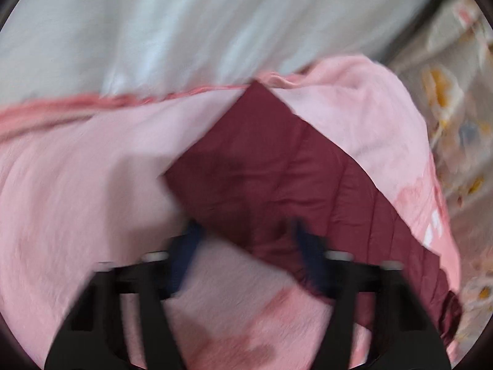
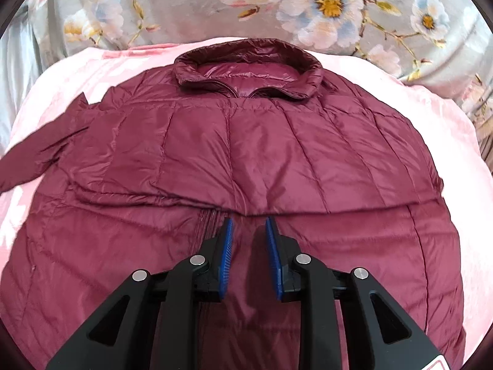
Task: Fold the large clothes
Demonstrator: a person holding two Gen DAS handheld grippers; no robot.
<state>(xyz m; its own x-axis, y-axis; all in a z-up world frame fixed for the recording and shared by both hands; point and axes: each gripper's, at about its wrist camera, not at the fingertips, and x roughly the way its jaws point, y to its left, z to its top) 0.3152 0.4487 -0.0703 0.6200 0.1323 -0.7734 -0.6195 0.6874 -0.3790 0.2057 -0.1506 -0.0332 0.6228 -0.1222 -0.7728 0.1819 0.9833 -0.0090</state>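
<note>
A pink blanket (image 2: 431, 129) with a soft, fleecy nap covers the bed, and beyond it, ahead of the right hand-held gripper (image 2: 247, 225), lies grey bedding printed with large white and yellow flowers (image 2: 326, 3). In the left wrist view a pale, wrinkled white sheet (image 1: 154, 30) fills the far side past the blanket's darker pink hemmed edge (image 1: 123, 100), with the floral fabric off to the right. The maroon quilted jacket (image 2: 246, 148) is spread on the blanket directly under and ahead of the right hand-held gripper, collar (image 2: 246, 61) farthest away, one sleeve (image 2: 34, 157) trailing out to the left, and a folded edge crossing just beyond the fingertips. Its shell is smooth, slightly shiny and stitched in long panels. Bare blanket shows to both sides of the jacket. The right hand-held gripper hangs over the jacket with its blue-padded jaws apart, nothing between them. The left hand-held gripper (image 1: 246, 231) view is motion-blurred; its jaws stand wide apart over a corner of the jacket (image 1: 262, 160) that lies between pink folds.
</note>
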